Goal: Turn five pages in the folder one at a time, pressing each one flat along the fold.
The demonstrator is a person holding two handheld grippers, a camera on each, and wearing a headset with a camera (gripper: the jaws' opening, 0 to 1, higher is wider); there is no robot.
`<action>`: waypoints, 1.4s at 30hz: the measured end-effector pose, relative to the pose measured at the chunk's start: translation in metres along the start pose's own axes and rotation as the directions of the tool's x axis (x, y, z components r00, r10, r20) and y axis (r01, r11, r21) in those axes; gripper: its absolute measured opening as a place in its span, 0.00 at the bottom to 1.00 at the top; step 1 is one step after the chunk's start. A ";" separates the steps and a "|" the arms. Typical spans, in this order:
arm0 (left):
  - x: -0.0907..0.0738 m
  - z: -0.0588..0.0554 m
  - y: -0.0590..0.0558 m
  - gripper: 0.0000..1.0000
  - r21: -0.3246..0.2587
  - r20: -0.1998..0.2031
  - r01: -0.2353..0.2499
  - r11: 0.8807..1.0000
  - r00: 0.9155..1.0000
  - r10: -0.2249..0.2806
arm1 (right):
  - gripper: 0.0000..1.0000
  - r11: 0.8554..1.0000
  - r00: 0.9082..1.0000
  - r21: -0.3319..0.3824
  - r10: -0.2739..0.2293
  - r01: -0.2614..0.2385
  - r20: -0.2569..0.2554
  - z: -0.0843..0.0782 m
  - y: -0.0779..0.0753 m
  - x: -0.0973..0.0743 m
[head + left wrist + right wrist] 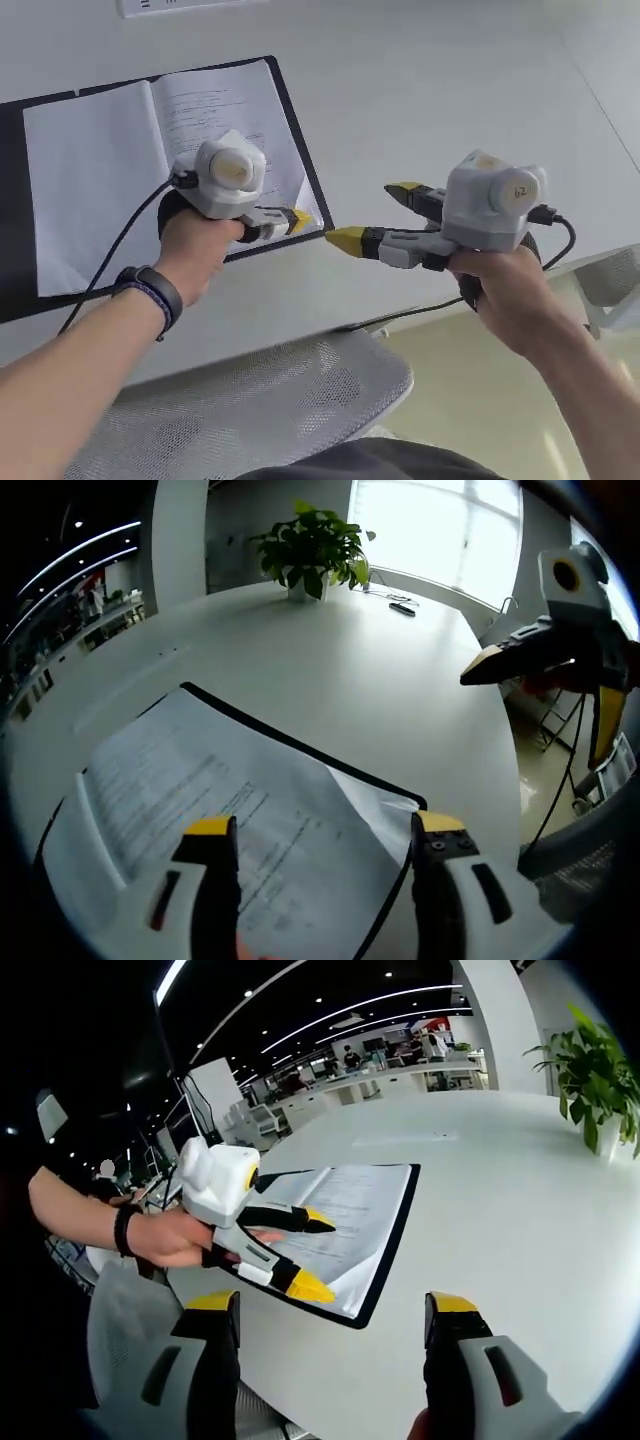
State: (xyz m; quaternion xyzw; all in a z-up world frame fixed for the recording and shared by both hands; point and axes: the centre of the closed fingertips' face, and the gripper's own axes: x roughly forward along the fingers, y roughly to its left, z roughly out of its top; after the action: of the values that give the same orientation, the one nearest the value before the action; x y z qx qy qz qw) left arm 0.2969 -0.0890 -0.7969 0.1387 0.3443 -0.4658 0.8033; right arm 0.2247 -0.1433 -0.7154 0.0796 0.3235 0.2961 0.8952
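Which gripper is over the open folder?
The left gripper, jaws open above the right-hand page of the folder; the right gripper hangs beyond its edge, over bare table.

The white table [450, 90] carries an open black folder [110, 180] and a potted plant [312, 545].

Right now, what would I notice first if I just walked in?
The yellow-tipped left gripper hangs open over a corner of the folder, and the right gripper is open just beside it. A green plant stands at the far end of the white table.
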 end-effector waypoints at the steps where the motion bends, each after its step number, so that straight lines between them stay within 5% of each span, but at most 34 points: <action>1: 0.001 -0.003 0.000 0.69 0.009 -0.010 -0.001 1.000 1.000 0.001 | 0.74 1.000 1.000 0.001 0.000 0.000 0.000 0.000 -0.001 0.000; 4: 0.002 -0.009 0.003 0.65 0.091 -0.032 -0.037 0.995 0.999 0.040 | 0.74 1.000 1.000 0.001 0.001 -0.001 0.000 0.001 -0.002 0.001; 42: 0.002 -0.005 0.010 0.53 0.053 0.017 -0.039 0.998 0.999 0.038 | 0.68 0.999 0.999 -0.008 0.050 -0.050 -0.008 0.008 -0.009 0.019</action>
State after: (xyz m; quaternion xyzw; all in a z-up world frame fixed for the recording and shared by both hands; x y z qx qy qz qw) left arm 0.3036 -0.0827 -0.8027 0.1627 0.3226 -0.4604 0.8109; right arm 0.2457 -0.1387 -0.7227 0.0827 0.3236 0.3201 0.8865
